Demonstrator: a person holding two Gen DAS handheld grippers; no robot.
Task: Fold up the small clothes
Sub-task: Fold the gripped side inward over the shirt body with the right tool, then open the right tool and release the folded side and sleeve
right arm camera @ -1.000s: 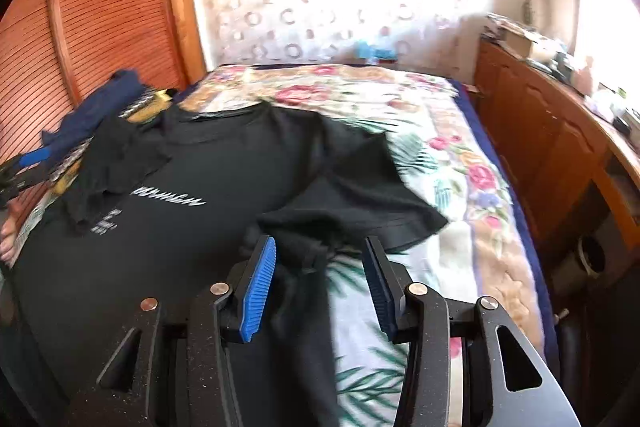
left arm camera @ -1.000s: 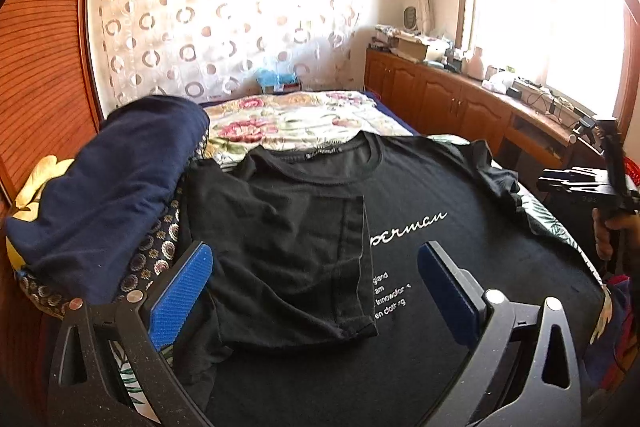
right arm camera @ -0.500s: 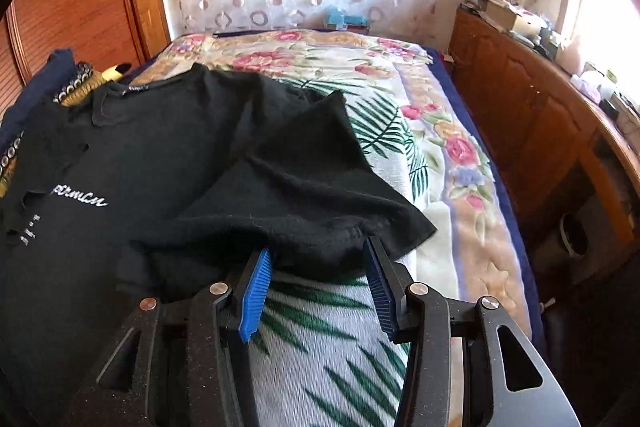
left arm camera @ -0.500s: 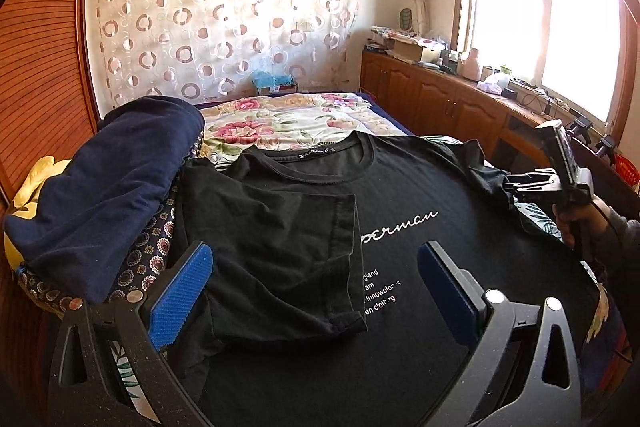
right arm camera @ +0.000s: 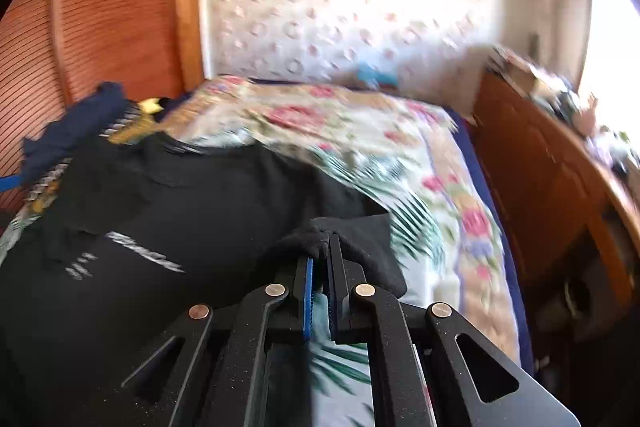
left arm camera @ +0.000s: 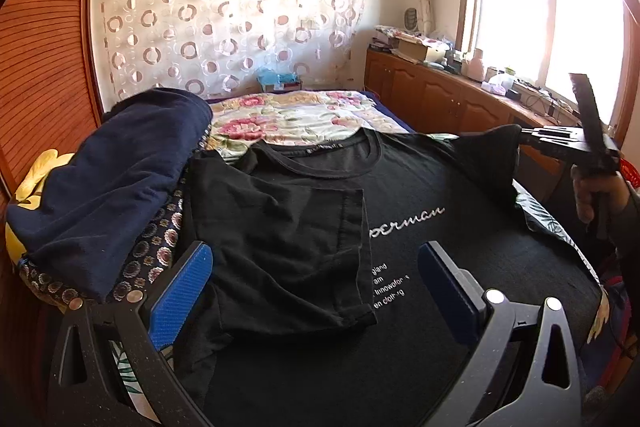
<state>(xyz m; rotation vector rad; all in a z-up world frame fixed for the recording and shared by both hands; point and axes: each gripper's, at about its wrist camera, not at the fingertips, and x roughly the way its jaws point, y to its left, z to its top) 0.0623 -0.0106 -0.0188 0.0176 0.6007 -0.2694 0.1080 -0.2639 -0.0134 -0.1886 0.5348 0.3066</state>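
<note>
A black T-shirt (left arm camera: 404,187) with white lettering lies face up on the bed, its left sleeve folded inward over the chest. My left gripper (left arm camera: 312,255) hovers open just above that folded sleeve, nothing between its blue pads (left arm camera: 184,287). In the right wrist view my right gripper (right arm camera: 320,251) has its jaws closing tight on the shirt's right sleeve (right arm camera: 360,239), black cloth pinched between the pads. The left wrist view shows that gripper (left arm camera: 524,138) holding the sleeve (left arm camera: 488,155) raised off the bedspread.
A navy garment (left arm camera: 108,179) is heaped on the bed's left side against the wooden slatted wall. The floral bedspread (left arm camera: 288,119) stretches beyond the shirt. A wooden cabinet (left arm camera: 440,99) with clutter runs along the right under the window. A person's hand (left arm camera: 592,195) grips the right tool.
My right gripper has shut on the right sleeve and lifted it off the bed, moving up and inward. The left gripper has stayed where it was, still open.
</note>
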